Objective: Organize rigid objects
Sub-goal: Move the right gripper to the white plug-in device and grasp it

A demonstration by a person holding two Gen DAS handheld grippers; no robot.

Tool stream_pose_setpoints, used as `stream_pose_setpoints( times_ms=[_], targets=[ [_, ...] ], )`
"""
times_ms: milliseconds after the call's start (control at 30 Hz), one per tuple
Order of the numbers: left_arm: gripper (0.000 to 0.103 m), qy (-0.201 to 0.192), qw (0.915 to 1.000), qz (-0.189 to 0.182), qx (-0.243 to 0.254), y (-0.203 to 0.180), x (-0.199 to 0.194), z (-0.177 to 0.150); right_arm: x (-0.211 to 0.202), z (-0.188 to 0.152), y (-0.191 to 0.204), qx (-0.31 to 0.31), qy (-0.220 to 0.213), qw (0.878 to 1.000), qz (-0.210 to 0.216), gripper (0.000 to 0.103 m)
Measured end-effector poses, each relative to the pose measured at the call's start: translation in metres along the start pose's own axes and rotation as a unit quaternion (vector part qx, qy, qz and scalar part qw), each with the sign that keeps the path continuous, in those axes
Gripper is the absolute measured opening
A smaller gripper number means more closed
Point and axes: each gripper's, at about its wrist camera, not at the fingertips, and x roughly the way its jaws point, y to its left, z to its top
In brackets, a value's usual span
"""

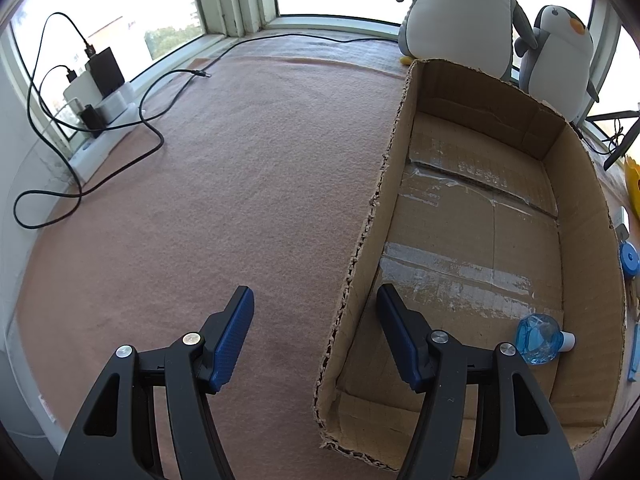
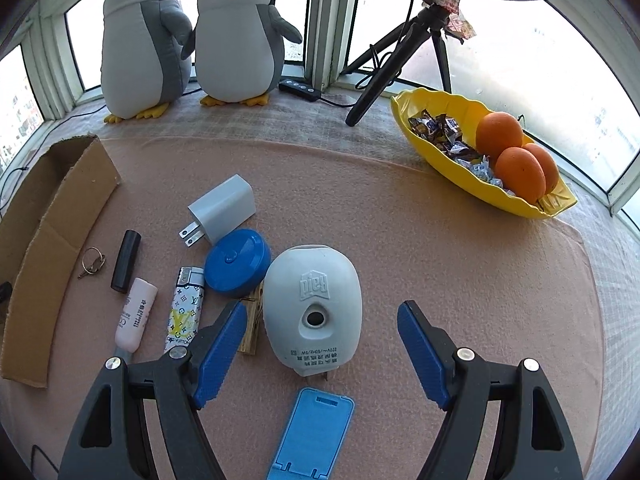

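My left gripper point(image 1: 316, 296) is open and empty, straddling the left wall of the cardboard box point(image 1: 592, 216). A small blue bottle point(image 1: 538, 338) lies inside the box. My right gripper point(image 2: 322, 316) is open and empty, just above a grey Raid plug-in device point(image 2: 314, 304). To its left lie a blue round case point(image 2: 237, 260), a white charger plug point(image 2: 222, 210), a patterned lighter point(image 2: 185, 308), a pink tube point(image 2: 136, 312), a black cylinder point(image 2: 126, 260), keys point(image 2: 93, 262) and a wooden clip point(image 2: 252, 320). A blue phone stand point(image 2: 316, 432) lies below the device.
The box wall point(image 2: 52, 232) shows at the left of the right wrist view. Two plush penguins point(image 2: 236, 36) stand by the window. A yellow dish point(image 2: 440, 100) holds oranges and candy. A tripod point(image 2: 400, 48) stands at the back. A power strip with cables point(image 1: 100, 120) lies far left.
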Motion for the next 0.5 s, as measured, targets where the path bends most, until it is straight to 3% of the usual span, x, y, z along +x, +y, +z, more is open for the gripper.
stream_pose_setpoints(
  times_ms=[500],
  targets=[
    [0.064,0.0,1.0,-0.001,-0.001,0.0,0.0,0.0,0.021,0.005,-0.004,-0.007,0.02,1.0,0.0,0.074]
  ],
)
